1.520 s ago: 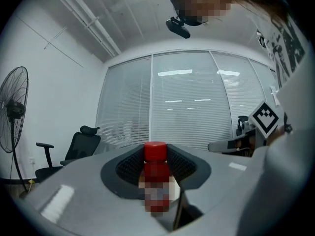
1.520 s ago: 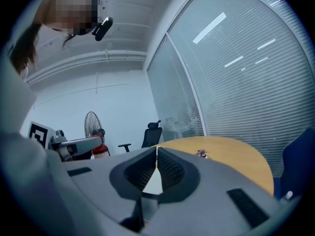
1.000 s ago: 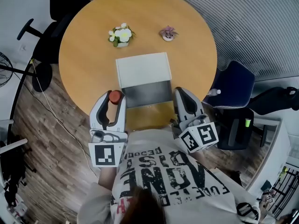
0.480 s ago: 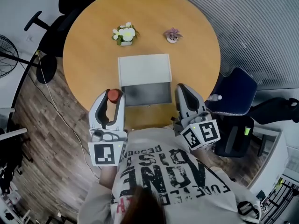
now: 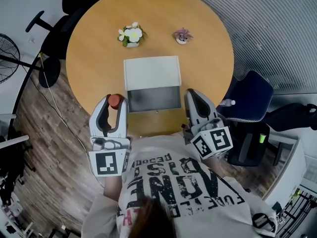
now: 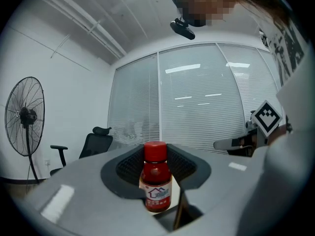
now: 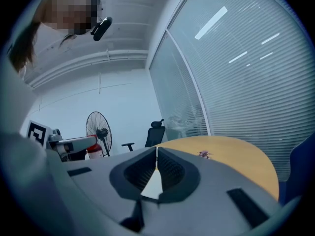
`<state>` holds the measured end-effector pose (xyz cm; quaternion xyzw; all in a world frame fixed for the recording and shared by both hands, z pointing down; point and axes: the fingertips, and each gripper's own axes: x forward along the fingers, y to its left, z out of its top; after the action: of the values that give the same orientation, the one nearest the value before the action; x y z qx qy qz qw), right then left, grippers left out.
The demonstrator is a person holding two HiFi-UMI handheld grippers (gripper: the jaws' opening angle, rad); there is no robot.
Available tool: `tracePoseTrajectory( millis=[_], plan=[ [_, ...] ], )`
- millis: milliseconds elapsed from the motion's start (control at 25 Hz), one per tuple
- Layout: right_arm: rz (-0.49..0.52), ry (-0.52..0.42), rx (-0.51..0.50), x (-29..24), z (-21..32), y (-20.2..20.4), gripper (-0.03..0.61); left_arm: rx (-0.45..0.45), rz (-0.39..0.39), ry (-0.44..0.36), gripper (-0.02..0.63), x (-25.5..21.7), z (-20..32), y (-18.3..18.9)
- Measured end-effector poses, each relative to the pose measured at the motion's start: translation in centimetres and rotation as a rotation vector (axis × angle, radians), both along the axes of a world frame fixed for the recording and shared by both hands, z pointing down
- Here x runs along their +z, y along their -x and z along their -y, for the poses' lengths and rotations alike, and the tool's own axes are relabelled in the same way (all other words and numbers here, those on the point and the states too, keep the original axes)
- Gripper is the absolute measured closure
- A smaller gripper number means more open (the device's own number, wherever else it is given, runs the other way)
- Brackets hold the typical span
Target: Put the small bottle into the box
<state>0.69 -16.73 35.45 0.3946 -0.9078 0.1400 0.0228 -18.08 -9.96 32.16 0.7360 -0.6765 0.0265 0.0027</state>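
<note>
Since the earlier frame the left gripper (image 5: 114,105) has swung slightly outward. The small bottle (image 5: 115,100) now sits a little further from the near left corner of the box (image 5: 151,73).

Head view: the white box lies near the near edge of the round table (image 5: 94,58), lid folded back, grey interior exposed. The left gripper is over the near left edge, pinching the red-capped bottle upright; the bottle is outside the box. The right gripper (image 5: 194,95) is at the near right edge, just beside the box. Two flower pots (image 5: 131,35) stand toward the far edge.

Left gripper view: both pads clamp the bottle (image 6: 156,178) by its body. A fan (image 6: 24,117) and an office chair (image 6: 93,141) stand behind.

Right gripper view: jaws pressed together, nothing between them.
</note>
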Motion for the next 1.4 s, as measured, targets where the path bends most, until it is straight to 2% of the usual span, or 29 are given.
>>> tracePoseTrajectory(
  millis=[240,520,720,920,1400],
  plan=[
    [-0.004,0.006,0.029,0.1,0.1,-0.7,0.563,0.013,0.019,-0.011,0.465,-0.9,0.9,0.5],
    [-0.016,0.027,0.092,0.9,0.2,-2.5,0.563,0.116,0.01,-0.014,0.465,-0.4,3.4,-2.5],
    [-0.023,0.044,0.137,1.3,0.1,-4.0,0.563,0.205,0.009,0.069,0.465,1.9,4.3,-5.5],
    [-0.026,0.064,0.176,2.0,-0.2,-5.2,0.563,0.256,0.044,0.111,0.465,4.8,4.8,-7.2],
    [-0.04,0.101,0.222,3.0,-0.6,-6.6,0.563,0.318,0.034,0.201,0.465,10.5,5.1,-9.1]
  ],
)
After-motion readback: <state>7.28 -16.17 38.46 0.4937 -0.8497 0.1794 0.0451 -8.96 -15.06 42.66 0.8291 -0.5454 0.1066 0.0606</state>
